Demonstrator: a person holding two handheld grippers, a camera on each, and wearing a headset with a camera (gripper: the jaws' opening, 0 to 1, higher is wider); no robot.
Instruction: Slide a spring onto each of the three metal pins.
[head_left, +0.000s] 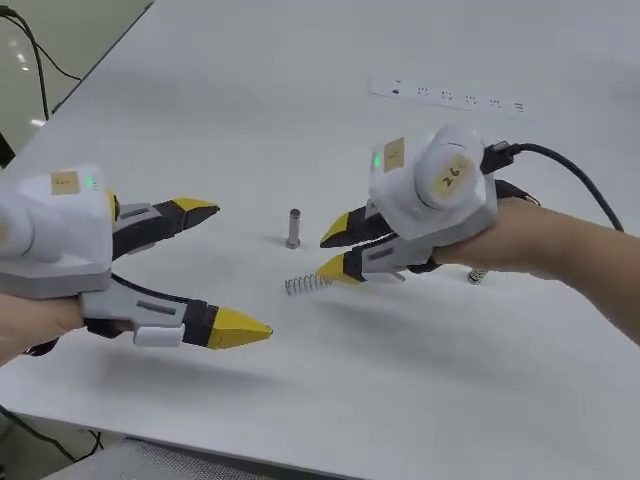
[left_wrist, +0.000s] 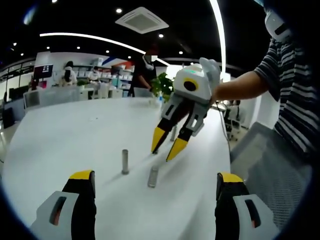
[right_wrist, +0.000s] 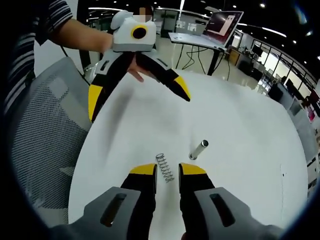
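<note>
A short metal pin (head_left: 294, 228) stands upright on the white table (head_left: 300, 100). A small spring (head_left: 307, 284) lies on its side just in front of it. My right gripper (head_left: 333, 250) is open by a narrow gap, its lower tip beside the spring's right end. In the right gripper view the spring (right_wrist: 165, 167) lies on the table between my fingertips (right_wrist: 145, 171), with the pin (right_wrist: 199, 150) just beyond. My left gripper (head_left: 220, 268) hovers wide open to the left, holding nothing. From the left gripper view I see the pin (left_wrist: 125, 161), the spring (left_wrist: 153, 176) and the right gripper (left_wrist: 167, 147).
A small metal piece (head_left: 478, 275) peeks out behind the right hand; what it is I cannot tell. A white power strip (head_left: 450, 97) lies at the back, and a black cable (head_left: 570, 170) runs from the right gripper. The table's front edge (head_left: 300, 455) is close.
</note>
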